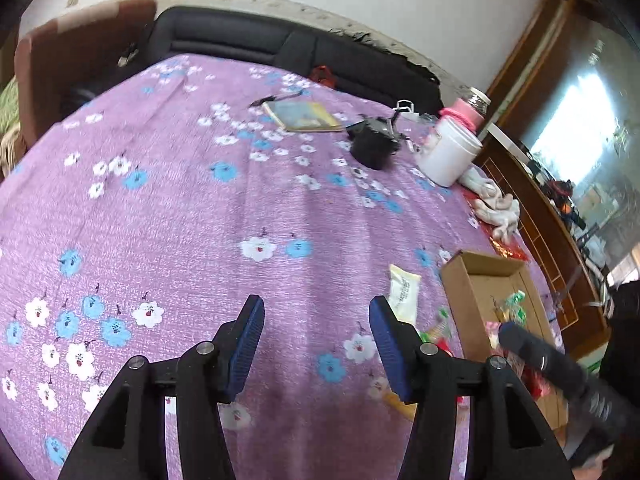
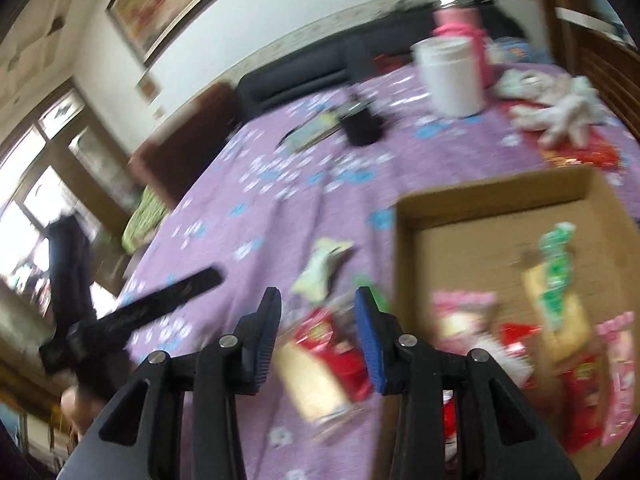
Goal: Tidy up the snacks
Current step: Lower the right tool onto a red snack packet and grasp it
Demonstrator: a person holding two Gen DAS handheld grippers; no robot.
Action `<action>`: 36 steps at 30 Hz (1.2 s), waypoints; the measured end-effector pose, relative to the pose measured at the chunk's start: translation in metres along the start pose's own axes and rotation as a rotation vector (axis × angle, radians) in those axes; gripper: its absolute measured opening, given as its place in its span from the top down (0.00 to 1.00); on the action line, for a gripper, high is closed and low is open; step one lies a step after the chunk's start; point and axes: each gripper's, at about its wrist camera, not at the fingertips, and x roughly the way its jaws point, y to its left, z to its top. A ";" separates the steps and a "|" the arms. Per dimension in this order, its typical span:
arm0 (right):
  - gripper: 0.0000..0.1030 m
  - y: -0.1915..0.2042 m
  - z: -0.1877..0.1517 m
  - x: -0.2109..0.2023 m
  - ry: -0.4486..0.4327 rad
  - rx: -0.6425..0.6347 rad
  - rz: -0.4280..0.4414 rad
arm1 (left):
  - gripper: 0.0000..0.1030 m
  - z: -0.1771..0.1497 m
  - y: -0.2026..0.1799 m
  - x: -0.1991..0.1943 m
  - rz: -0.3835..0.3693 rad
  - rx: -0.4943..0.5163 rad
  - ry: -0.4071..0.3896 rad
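Both grippers empty, fingers apart. Left gripper (image 1: 316,344) hangs over bare purple cloth on the desk (image 1: 200,220); the white snack packet (image 1: 405,294) lies just beyond its right finger, long axis running away from the camera. Right gripper (image 2: 318,336) frames the loose red packets (image 2: 332,344) left of the cardboard box (image 2: 404,220) and is nearer them.

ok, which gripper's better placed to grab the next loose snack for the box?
Probably the right. The right gripper hangs open just over the loose packets beside the cardboard box. The left gripper is open over bare purple cloth, with those packets off to its right.
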 end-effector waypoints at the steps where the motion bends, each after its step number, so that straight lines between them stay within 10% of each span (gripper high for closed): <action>1: 0.64 0.006 -0.002 0.003 0.010 -0.019 -0.011 | 0.44 0.002 0.002 -0.001 -0.004 -0.010 -0.003; 16: 0.43 0.047 -0.019 0.058 0.125 -0.176 -0.395 | 0.44 0.006 0.007 -0.018 0.062 0.004 -0.082; 26: 0.34 0.066 -0.035 0.060 0.191 -0.136 -0.230 | 0.44 0.012 0.019 -0.031 0.048 -0.030 -0.108; 30: 0.35 0.075 -0.040 0.053 0.226 -0.033 0.168 | 0.44 0.014 0.024 -0.037 0.055 -0.045 -0.129; 36: 0.54 0.076 -0.034 0.035 0.118 -0.147 0.053 | 0.44 0.017 0.033 -0.042 0.059 -0.074 -0.138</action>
